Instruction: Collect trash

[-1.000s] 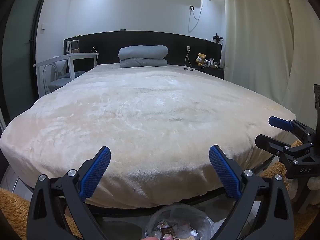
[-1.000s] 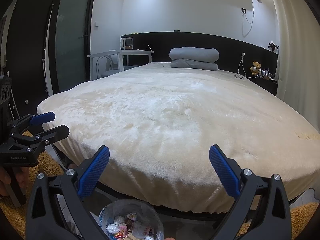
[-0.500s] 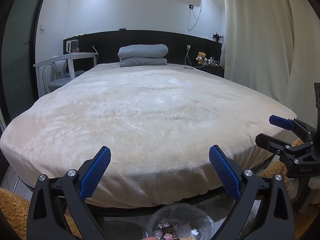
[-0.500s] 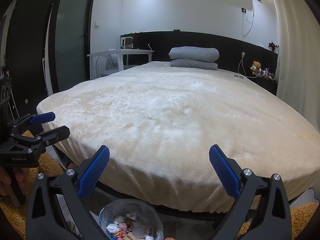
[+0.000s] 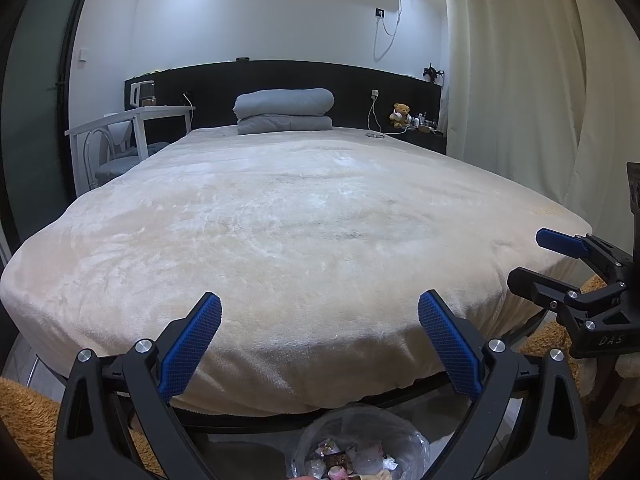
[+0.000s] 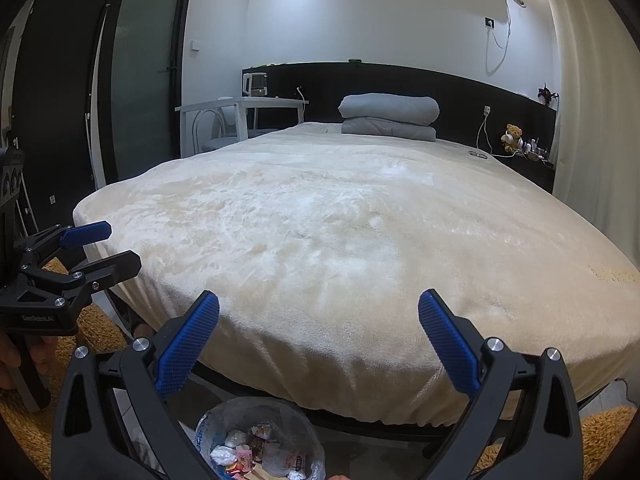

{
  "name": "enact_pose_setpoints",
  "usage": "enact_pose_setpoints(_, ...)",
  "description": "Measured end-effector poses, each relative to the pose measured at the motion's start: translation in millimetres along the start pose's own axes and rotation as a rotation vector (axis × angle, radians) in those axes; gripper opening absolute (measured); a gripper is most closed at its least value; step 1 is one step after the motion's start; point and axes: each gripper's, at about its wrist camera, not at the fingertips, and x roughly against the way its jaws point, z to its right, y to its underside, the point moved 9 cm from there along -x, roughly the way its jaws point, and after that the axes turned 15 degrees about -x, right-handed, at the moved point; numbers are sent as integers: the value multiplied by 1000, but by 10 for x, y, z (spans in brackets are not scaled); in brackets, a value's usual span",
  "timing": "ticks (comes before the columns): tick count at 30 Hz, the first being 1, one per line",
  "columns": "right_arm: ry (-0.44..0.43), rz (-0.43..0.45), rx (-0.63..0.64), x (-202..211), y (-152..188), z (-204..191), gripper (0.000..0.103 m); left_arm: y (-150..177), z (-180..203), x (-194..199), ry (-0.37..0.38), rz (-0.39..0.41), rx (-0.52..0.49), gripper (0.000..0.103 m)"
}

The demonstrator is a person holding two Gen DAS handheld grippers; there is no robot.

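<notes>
A small bin lined with a clear plastic bag [image 5: 360, 446] [image 6: 262, 438] stands on the floor at the foot of the bed, holding several crumpled wrappers [image 6: 256, 454]. My left gripper [image 5: 320, 308] hangs above it, open and empty, pointing over the bed. My right gripper [image 6: 318, 306] is likewise open with nothing between its blue pads. Each gripper shows in the other's view: the right one [image 5: 560, 256] at the right edge, the left one [image 6: 100, 248] at the left edge, both open. No loose trash shows on the cream blanket [image 5: 304, 216].
A large bed [image 6: 360, 240] fills both views, with folded grey bedding [image 5: 284, 110] at the black headboard. A white table and chair [image 5: 128, 132] stand at the left, a teddy bear [image 5: 401, 114] on the right nightstand, curtains [image 5: 520, 80] on the right. Orange shaggy rugs [image 6: 604, 428] flank the bin.
Both views have crept very slightly; the grippers stay open and almost still above the bin. Nothing was taken or let go.
</notes>
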Motion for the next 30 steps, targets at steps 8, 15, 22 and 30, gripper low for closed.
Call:
enact_pose_setpoints(8,-3,0,5,-13,23,11,98,4,-7,3,1,2,-2,97)
enact_pose_setpoints(15,-3,-1,7,-14,22,9,98,3,-7,0,1,2,-3,97)
enact_pose_setpoints(22,0,-3,3,-33,36,34,98,23,-14,-3,1,-8,-7,97)
enact_pose_setpoints(30,3,-17,-6,-51,47,112,98,132,-29,14,-10,-48,-12,97)
